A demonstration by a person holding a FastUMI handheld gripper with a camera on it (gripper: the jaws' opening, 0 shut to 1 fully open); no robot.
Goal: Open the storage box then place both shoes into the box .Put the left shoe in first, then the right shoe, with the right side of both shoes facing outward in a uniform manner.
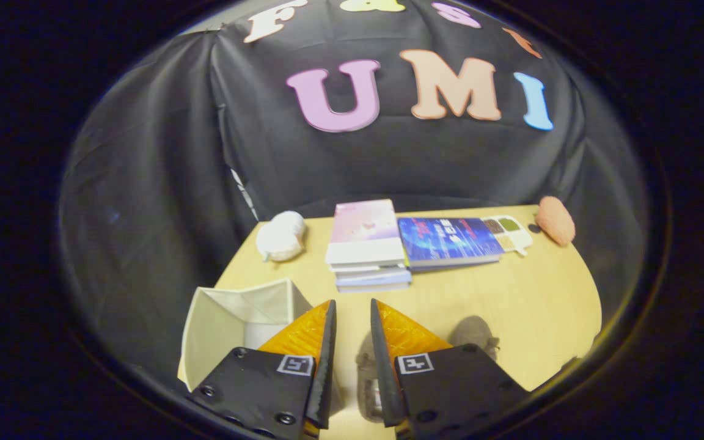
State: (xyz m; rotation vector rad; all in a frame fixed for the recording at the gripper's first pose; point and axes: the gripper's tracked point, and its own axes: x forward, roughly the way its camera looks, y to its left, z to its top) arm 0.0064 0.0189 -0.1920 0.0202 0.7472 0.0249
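Note:
A cream fabric storage box (230, 321) stands open-topped on the wooden table (541, 305), just left of my left finger, which hides its near right corner. The part of its inside that shows holds nothing. A small grey shoe (366, 373) lies on the table below the gap between my fingers, partly hidden by them. A second grey shoe (474, 335) lies just past my right finger, on its right. My gripper (352, 311) hovers above the table with a narrow gap between the fingers and nothing held.
Beyond the fingers sit a stack of books (367, 247) and a blue book (448, 241) beside it. A white plush toy (280, 235) lies at the far left corner, and an orange plush (555, 220) and a small palette (509, 231) at the far right.

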